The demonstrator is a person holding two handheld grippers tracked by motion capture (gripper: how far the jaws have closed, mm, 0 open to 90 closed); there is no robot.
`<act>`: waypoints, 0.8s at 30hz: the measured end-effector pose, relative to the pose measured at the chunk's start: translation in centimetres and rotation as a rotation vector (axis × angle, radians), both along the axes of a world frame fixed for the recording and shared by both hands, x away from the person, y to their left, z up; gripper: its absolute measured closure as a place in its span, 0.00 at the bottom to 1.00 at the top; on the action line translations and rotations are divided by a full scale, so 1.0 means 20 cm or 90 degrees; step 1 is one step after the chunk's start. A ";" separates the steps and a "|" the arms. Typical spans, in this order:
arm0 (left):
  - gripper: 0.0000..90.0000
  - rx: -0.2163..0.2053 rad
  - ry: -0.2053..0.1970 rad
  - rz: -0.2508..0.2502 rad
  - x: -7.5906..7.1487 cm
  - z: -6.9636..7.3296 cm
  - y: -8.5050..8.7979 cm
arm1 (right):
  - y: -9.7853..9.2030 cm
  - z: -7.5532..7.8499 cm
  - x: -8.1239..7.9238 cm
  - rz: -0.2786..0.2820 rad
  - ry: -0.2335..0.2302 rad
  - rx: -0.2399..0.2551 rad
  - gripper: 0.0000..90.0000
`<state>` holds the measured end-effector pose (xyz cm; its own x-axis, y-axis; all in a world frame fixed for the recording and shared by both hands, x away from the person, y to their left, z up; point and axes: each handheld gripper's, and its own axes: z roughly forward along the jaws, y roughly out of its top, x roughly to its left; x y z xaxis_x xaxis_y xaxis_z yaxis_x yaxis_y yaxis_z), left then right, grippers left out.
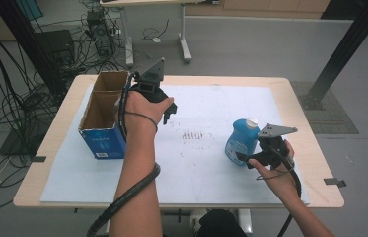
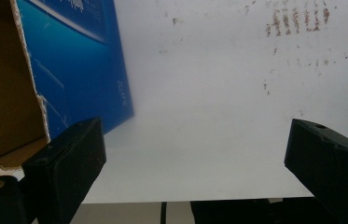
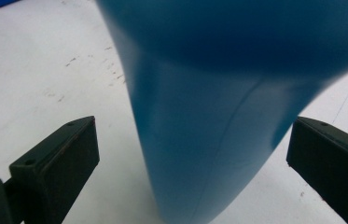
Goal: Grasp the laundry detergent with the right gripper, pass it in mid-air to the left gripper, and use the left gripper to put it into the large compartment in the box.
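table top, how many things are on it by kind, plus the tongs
blue bottle: 1
open cardboard box: 1
tongs, left and right: 2
total: 4

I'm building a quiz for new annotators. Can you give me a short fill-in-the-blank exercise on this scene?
1. The right gripper has its jaws spread on either side of a bottle coloured ____.
2. The bottle's cap is ____.
3. The open cardboard box stands near the left gripper and has a blue outside and a ____ inside.
4. The left gripper's jaws are ____.

Missing words: blue; white; brown; open
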<state>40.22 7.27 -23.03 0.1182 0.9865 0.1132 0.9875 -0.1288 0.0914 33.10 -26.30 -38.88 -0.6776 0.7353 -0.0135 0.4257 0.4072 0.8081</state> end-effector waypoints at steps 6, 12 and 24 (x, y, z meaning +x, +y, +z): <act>0.06 0.002 0.002 0.001 0.00 0.00 0.01 | 0.01 -0.03 0.00 -0.021 -0.023 0.022 0.02; 0.06 -0.001 0.002 0.001 0.00 -0.01 0.01 | 0.02 -0.06 0.01 -0.030 -0.050 0.046 0.02; 0.06 0.001 -0.003 0.000 0.00 0.00 0.01 | 0.03 -0.07 0.00 -0.039 -0.074 0.052 0.01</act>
<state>40.27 7.38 -22.95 0.1183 0.9862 0.1154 0.9870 -0.1295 0.0952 33.12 -25.65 -40.36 -0.6286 0.7772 -0.0277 0.3489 0.3137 0.8831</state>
